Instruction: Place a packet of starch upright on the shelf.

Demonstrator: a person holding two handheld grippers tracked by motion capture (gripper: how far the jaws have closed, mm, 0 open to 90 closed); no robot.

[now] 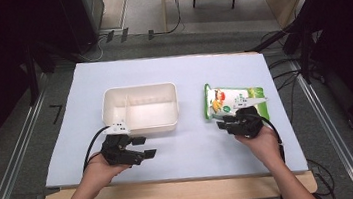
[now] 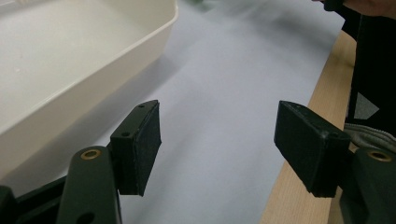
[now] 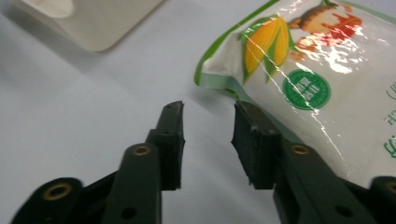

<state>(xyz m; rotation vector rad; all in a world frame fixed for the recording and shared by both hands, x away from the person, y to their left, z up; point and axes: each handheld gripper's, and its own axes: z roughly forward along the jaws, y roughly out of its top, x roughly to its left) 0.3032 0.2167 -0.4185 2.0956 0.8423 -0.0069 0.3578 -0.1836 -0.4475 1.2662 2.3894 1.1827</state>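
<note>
A cream plastic container (image 1: 142,126) with a thin divider stands left of centre on the pale blue table cover (image 1: 186,73). To its right lies a flat white-and-green snack bag (image 1: 232,100) printed with a corn cob. My left gripper (image 1: 143,147) sits just in front of the container's near wall, open wide with nothing between its fingers (image 2: 219,112); the container (image 2: 70,70) is up and to the left of it. My right gripper (image 1: 225,122) is at the bag's near-left corner, open, with bare cover in its gap (image 3: 208,106). The bag (image 3: 303,70) lies just beyond its right finger.
The table's wooden front edge (image 1: 175,192) runs close under both hands, also seen as the wooden strip (image 2: 308,140). The container's corner (image 3: 93,23) lies up and left of my right gripper. Cables and dark stands (image 1: 304,44) surround the table on the floor.
</note>
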